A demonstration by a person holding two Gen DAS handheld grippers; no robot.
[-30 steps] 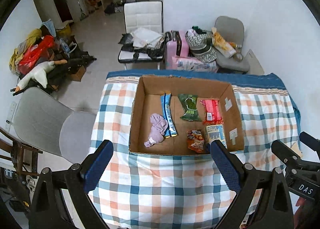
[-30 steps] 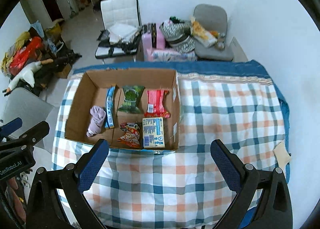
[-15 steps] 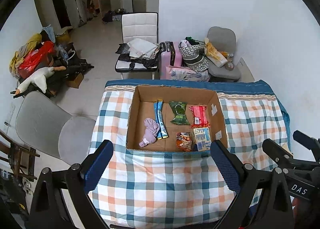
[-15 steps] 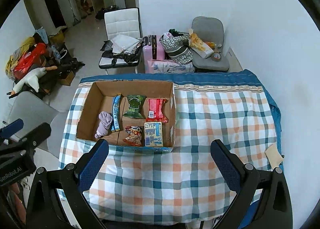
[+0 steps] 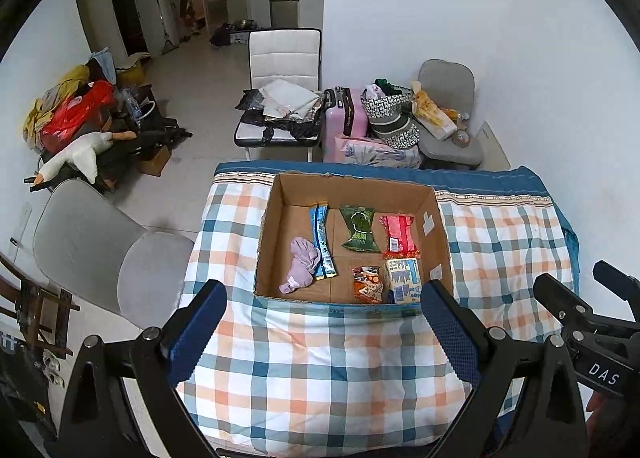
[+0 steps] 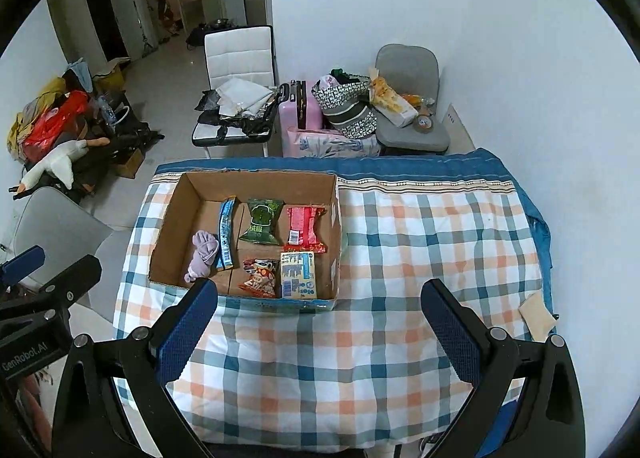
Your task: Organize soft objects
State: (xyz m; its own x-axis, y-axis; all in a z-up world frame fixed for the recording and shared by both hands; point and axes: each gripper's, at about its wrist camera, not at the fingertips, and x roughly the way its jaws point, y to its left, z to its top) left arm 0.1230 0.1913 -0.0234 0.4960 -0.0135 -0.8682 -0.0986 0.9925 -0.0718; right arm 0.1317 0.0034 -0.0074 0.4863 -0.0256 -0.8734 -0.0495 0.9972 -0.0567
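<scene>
An open cardboard box stands on the checked tablecloth. It holds a purple sock, a blue strip pack, a green packet, a red packet, an orange packet and a light box pack. My left gripper and right gripper are open, empty, held well above and in front of the box.
A tan pad lies at the table's right edge. Grey chairs, a white chair, a pink suitcase and a clutter pile surround the table. A white wall is to the right.
Both grippers have pulled back and up from the box, so the box and table look smaller. The items in the box have not moved.
</scene>
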